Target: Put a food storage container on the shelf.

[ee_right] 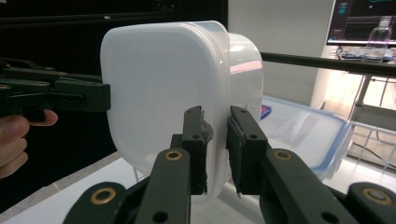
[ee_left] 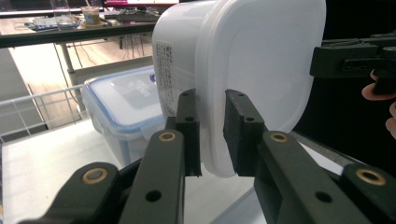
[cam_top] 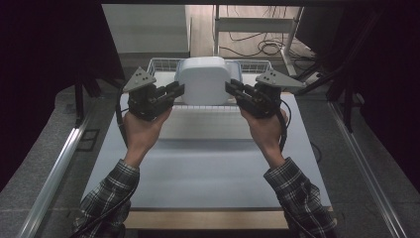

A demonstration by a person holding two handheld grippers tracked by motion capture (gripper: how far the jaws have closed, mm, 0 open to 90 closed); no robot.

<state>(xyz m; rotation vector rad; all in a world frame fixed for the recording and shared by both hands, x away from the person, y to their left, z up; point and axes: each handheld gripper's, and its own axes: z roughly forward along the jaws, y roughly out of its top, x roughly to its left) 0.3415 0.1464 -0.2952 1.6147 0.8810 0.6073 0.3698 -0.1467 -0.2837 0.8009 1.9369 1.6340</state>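
My left gripper (ee_left: 210, 135) pinches the lid rim of the white tub (cam_top: 203, 79) on its left side, pads on either face of the rim; my right gripper (ee_right: 217, 149) pinches the rim on the opposite side the same way. The tub hangs between them, lid face toward me, clear of the table (cam_top: 208, 163) and in front of the wire basket (cam_top: 163, 63). Both hands sit equally near, so whatever comes next, I judge, turns on keeping the two grips level. Behind and below, in the basket, sits a clear box with a blue-edged lid (ee_left: 121, 100). The tub's side carries a printed label (ee_left: 164, 70); the text is too small to read, possibly usage notes.
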